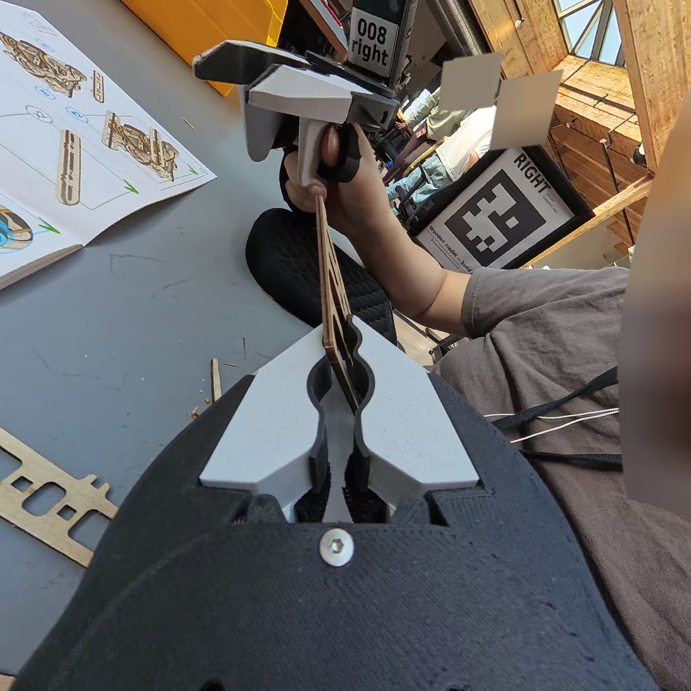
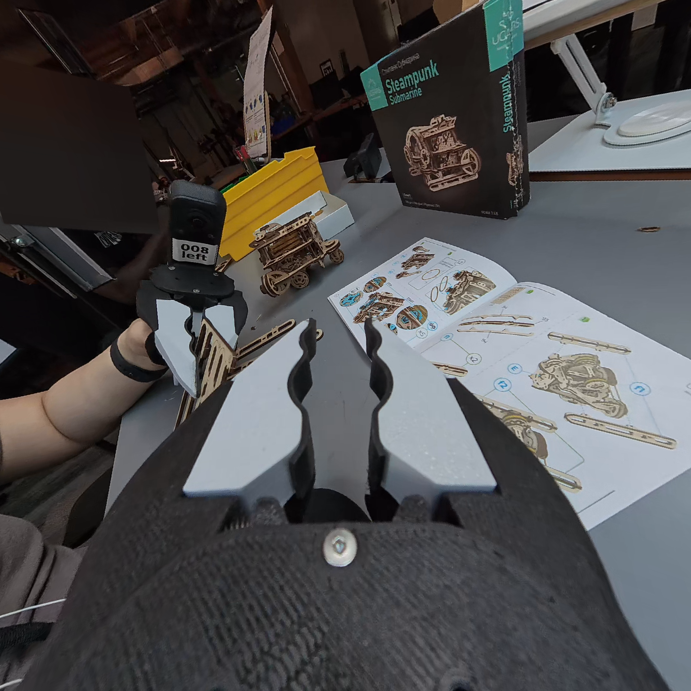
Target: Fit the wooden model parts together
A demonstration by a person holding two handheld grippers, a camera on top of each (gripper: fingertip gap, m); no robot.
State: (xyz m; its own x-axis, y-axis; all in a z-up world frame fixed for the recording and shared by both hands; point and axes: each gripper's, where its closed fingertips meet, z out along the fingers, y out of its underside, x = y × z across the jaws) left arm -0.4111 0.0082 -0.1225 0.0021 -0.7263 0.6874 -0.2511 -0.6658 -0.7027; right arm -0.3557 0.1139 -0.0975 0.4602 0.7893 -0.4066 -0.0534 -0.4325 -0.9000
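My left gripper (image 1: 338,331) is shut on a thin slotted wooden panel (image 1: 332,269). The panel is seen edge-on and reaches up to the person's hand under the right gripper (image 1: 243,97). In the right wrist view the left gripper (image 2: 194,359) holds this panel (image 2: 215,351) upright above the table's left edge. My right gripper (image 2: 338,329) is open and empty, a little to the right of the panel. A partly built wooden model (image 2: 295,258) stands on the grey table (image 2: 374,224) beyond both grippers. Loose wooden strips (image 2: 269,336) lie below the panel.
An open instruction booklet (image 2: 523,355) lies at the right; it also shows in the left wrist view (image 1: 74,149). A black model box (image 2: 448,131) stands behind it. A yellow bin (image 2: 269,194) is behind the model. A cut-out wooden sheet (image 1: 48,497) and wood slivers (image 1: 215,377) lie on the table. Left tips and right tips are each some 25 cm from the partly built wooden model (image 2: 295,258).
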